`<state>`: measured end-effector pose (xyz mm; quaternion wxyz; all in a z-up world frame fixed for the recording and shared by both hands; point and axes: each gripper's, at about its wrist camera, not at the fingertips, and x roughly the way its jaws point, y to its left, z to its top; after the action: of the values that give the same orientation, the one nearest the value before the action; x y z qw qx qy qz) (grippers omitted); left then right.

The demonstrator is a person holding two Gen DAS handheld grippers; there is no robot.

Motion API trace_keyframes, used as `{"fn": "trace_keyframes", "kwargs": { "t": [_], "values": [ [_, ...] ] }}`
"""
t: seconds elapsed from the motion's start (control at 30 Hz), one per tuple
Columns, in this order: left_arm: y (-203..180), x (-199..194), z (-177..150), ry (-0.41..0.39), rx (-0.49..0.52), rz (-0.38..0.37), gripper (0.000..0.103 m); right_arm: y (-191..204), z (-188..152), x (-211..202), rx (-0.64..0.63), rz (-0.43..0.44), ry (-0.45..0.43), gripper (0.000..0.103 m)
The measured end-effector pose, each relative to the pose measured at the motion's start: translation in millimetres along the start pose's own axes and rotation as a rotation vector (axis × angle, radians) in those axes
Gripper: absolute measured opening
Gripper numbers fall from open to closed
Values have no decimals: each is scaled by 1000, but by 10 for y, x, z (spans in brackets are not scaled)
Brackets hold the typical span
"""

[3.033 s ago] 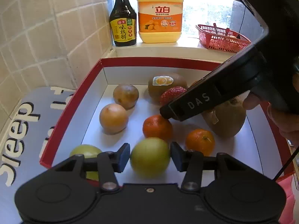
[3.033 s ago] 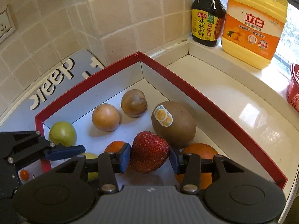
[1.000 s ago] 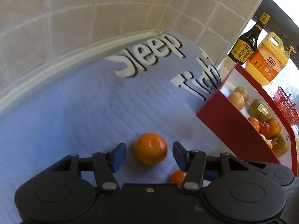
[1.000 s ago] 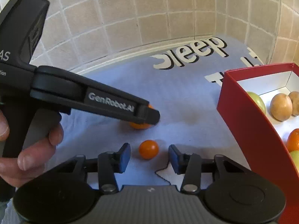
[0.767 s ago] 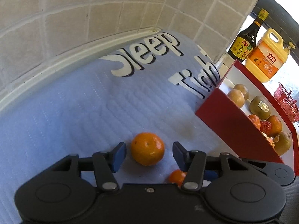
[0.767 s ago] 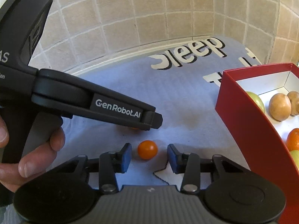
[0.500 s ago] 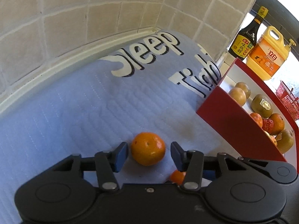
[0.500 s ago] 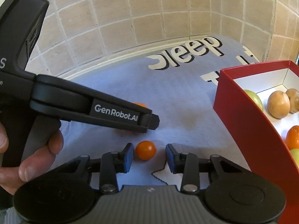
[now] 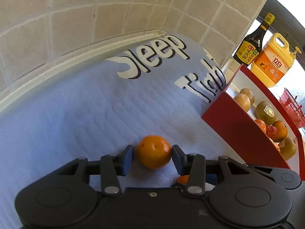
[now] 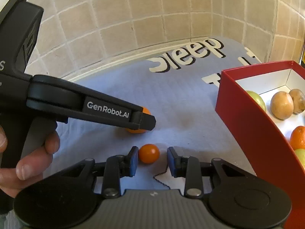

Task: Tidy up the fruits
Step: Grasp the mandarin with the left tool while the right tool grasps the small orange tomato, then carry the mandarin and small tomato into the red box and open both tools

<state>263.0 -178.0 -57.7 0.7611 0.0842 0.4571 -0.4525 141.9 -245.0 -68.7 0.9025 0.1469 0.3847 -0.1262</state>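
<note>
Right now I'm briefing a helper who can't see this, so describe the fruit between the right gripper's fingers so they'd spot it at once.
Find the blue mat with the white "Sleep" lettering, left of the red box. Two orange fruits lie on it. Yours is the small round orange fruit between the right gripper's fingers, smooth, glossy and clearly smaller than the dimpled mandarin framed by the left gripper.
</note>
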Motion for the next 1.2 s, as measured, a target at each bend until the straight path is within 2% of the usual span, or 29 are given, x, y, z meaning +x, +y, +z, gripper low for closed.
{"fn": "trace_keyframes", "kwargs": {
  "t": [0.07, 0.13, 0.2, 0.33, 0.5, 0.63, 0.73, 0.83, 0.9, 0.97, 1.03, 1.07, 1.2],
  "values": [
    [6, -1, 1, 0, -4, -1, 50, 10, 3, 4, 0, -6, -1, 34],
    [9, -4, 5, 1, -10, -1, 50, 33, -1, 3, -1, -12, -5, 25],
    [3, -8, 7, 0, -13, 1, 46, 51, -6, -6, -9, -18, -5, 25],
    [-23, -38, 10, -3, 7, 9, 45, 47, -21, -49, -8, -5, 5, 24],
    [-210, -332, 108, -77, 73, -34, 44, -20, -1, -342, -2, 38, 0, 24],
    [-587, -691, 378, -175, 148, -62, 45, -272, 183, -893, 28, 37, -109, 24],
    [-974, -935, 632, -269, 197, -96, 44, -602, 382, -1398, 69, -13, -229, 24],
    [-1345, -1038, 836, -319, 220, -152, 44, -1022, 490, -1902, 143, -50, -322, 24],
    [-1612, -1048, 914, -336, 255, -174, 44, -1275, 472, -2152, 170, -88, -349, 24],
    [-1852, -934, 964, -313, 283, -172, 44, -1509, 438, -2272, 190, -111, -309, 24],
    [-2005, -680, 972, -242, 289, -171, 44, -1702, 332, -2252, 202, -75, -218, 24],
    [-2046, -540, 955, -210, 288, -156, 45, -1798, 250, -2215, 221, -60, -176, 24],
    [-2103, 77, 796, -63, 289, -82, 44, -2002, -69, -1948, 263, -114, -26, 24]
  ]
}}
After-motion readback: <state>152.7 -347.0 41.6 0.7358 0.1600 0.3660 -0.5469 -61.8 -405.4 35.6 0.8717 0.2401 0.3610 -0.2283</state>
